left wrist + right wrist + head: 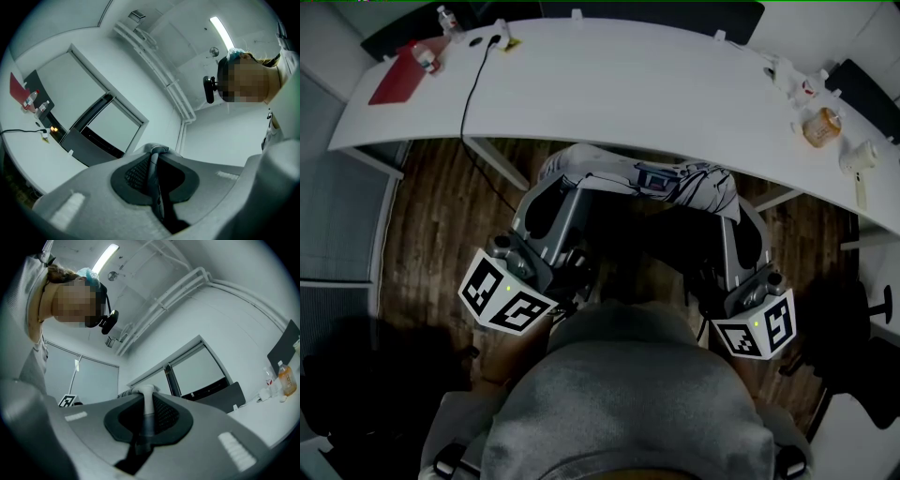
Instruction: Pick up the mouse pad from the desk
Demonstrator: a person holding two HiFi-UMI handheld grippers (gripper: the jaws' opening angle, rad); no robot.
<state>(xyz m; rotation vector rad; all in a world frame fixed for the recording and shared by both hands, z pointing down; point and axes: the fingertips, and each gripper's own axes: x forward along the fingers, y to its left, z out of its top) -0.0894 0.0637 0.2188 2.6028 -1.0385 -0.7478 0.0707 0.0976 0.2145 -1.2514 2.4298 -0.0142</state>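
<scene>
- The mouse pad [637, 178], white with dark line print, is off the desk [675, 84]. It sits in the middle of the head view, hanging as a sagging band just below the desk's near edge and over the wooden floor [431, 216].
- The left gripper [551, 180] pinches the pad's left end, and its marker cube is at lower left of the frame.
- The right gripper [727, 202] pinches the pad's right end, and its cube is at lower right.
- In the left gripper view, the left gripper [157, 152] has its jaws closed tight on a thin grey strip [155, 180] standing on edge at centre bottom. The strip is probably the pad's edge, though only a sliver shows.
- In the right gripper view, the right gripper [144, 392] is likewise clamped on a pale thin strip [146, 411] at lower centre. This seems to be the same pad seen from its other end.
- On the desktop in the head view, a red sheet [398, 75] and a small bottle [445, 19] lie at upper left. A black cable [473, 84] runs down off the edge.
- At upper right of the head view stand a jar with orange contents [822, 127] and a white cup [861, 155].
- The person's grey top [628, 403] fills the bottom centre.
</scene>
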